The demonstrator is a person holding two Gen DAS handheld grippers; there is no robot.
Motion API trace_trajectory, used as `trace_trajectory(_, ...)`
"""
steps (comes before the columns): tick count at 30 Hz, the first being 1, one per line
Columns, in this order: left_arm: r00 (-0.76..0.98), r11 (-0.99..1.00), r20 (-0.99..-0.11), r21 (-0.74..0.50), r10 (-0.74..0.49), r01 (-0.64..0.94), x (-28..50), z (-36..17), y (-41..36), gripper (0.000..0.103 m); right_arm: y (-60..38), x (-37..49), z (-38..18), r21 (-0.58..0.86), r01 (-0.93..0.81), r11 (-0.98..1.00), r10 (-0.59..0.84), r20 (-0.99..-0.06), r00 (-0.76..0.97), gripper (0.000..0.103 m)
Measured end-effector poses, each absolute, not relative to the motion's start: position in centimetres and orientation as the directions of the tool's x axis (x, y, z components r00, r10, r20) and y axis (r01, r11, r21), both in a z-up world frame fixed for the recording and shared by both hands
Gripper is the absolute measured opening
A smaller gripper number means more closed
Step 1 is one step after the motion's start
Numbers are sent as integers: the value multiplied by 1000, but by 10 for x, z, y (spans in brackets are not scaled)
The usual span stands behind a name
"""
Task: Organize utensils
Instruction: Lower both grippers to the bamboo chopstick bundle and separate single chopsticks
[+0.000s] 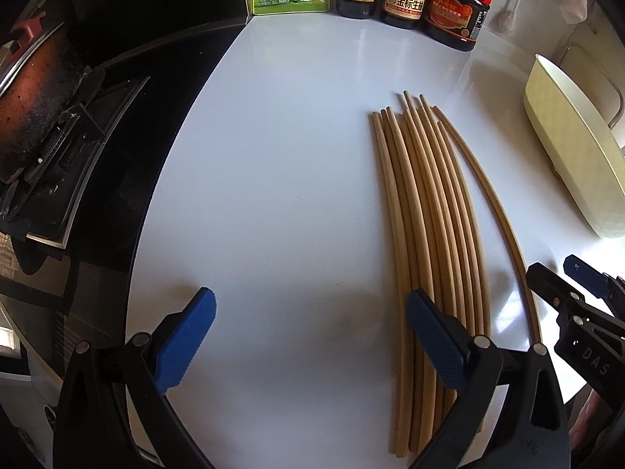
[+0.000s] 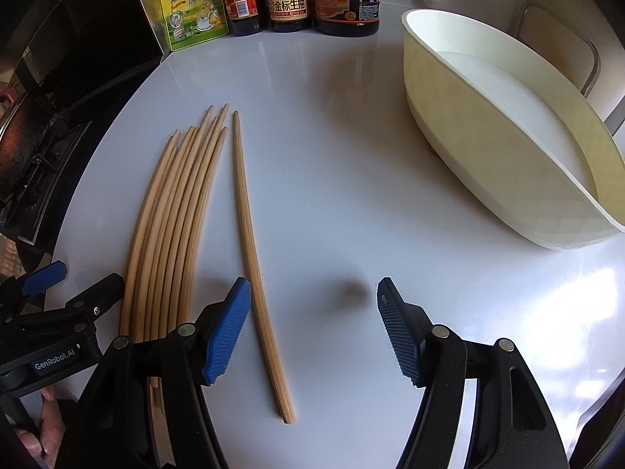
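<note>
Chopsticks [image 2: 164, 226] lie bundled between both wide-spread claws, left claw [image 1: 308, 336] and right claw [image 2: 312, 328].

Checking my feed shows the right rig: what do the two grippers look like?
Both are black plastic frames with silver pivot pins and two fingers faced with blue ribbed pads. The left gripper carries a white "GenRobot.AI" label on its side, seen from the right wrist view. The right gripper shows raised "DAS" lettering, seen from the left wrist view. No cables or sleeves show.
</note>
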State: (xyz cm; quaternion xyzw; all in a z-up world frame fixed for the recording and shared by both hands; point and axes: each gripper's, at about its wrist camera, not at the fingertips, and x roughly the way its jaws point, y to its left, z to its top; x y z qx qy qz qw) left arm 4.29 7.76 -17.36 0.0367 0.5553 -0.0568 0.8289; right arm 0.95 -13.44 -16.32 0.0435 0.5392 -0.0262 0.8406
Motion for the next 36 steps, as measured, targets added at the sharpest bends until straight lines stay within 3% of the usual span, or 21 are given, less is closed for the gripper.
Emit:
trace_trajectory(27, 375, 997, -927, 18, -11, 74, 52, -178, 85, 95, -123, 27, -160, 1, 27, 1000, -11, -900, 436, 64)
trace_trajectory(30, 376, 998, -926, 15, -11, 68, 53, -176, 84, 91, -119, 32, -164, -31, 5, 999, -30, -901, 432, 64)
trace_trajectory(32, 380, 997, -925, 6, -21, 71, 52, -174, 82, 83, -117, 32, -165, -39, -12, 999, -29, -896, 444, 61)
trace_trajectory(36, 375, 996, -926, -3, -37, 92, 52, -170, 74, 66, -111, 31, -166, -38, -64, 997, -5, -893, 449, 42)
